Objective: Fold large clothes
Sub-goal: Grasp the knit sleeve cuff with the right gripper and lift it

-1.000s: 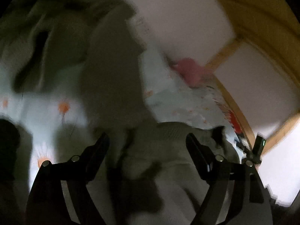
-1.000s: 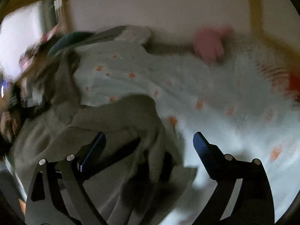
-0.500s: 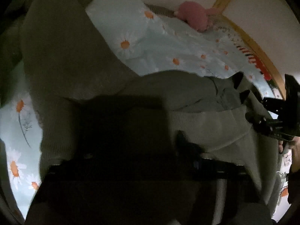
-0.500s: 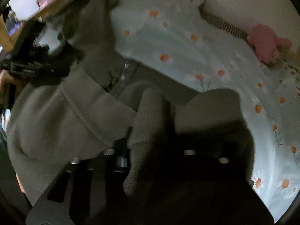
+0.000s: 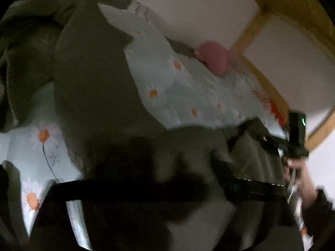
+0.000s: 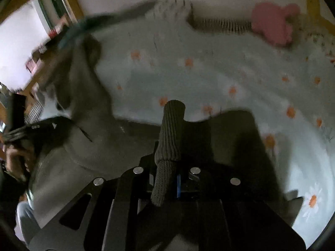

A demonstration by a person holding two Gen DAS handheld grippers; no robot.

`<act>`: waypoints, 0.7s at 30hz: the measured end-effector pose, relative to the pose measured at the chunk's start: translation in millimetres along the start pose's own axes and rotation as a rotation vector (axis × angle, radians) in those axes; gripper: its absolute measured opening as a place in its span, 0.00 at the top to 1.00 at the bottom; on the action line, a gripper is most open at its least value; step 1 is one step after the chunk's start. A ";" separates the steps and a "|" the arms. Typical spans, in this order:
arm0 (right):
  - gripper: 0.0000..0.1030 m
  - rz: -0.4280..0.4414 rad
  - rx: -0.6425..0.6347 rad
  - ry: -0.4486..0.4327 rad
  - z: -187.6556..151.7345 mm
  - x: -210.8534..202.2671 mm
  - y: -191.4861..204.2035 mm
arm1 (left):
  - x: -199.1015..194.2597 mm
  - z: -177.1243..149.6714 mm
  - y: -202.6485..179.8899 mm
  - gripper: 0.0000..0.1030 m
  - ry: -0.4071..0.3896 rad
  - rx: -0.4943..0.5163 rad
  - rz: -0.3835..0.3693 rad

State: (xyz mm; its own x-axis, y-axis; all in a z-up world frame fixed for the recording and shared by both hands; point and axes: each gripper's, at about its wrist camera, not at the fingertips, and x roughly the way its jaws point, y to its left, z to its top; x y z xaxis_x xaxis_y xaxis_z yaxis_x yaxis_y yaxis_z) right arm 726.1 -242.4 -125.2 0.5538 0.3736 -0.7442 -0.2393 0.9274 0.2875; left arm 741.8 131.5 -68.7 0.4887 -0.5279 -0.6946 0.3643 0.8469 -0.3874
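A grey-olive knit sweater (image 5: 94, 87) lies across the daisy bedsheet (image 5: 188, 87) and hangs over both grippers. My right gripper (image 6: 167, 173) is shut on a ribbed fold of the sweater (image 6: 169, 133), which sticks up between its jaws. In the left wrist view, cloth and shadow hide the left fingers. The left gripper's jaws are opening with sweater cloth draped over them. Whether the pads press on the cloth is not visible. From the right wrist view the left gripper (image 6: 39, 128) shows at the far left, at the sweater's edge. The right gripper's body (image 5: 297, 133) appears at the right in the left wrist view.
A pink plush toy (image 6: 272, 27) and a striped cloth (image 6: 224, 24) lie at the bed's far edge by the wall. A wooden bed frame (image 5: 261, 77) runs along the right. A person's hand (image 5: 297, 173) grips the right tool's handle. Shelves (image 6: 52, 21) stand beyond the bed.
A second ago both grippers stood open over the sweater. Both then closed into the cloth. Since then both hands have shifted across the bed, the right keeping the ribbed fold.
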 end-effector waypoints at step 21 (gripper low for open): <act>0.86 0.179 0.089 -0.404 1.9 -73.0 -8.2 | -35.9 18.6 -21.5 0.89 -0.075 0.065 0.067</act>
State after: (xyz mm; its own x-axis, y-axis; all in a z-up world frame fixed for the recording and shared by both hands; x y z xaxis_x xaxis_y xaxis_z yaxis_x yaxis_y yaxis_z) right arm 689.3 -277.3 -72.1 0.7812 0.4895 -0.3875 -0.3002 0.8387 0.4543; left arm 731.2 131.0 -24.1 0.5705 -0.4752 -0.6699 0.3777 0.8761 -0.2998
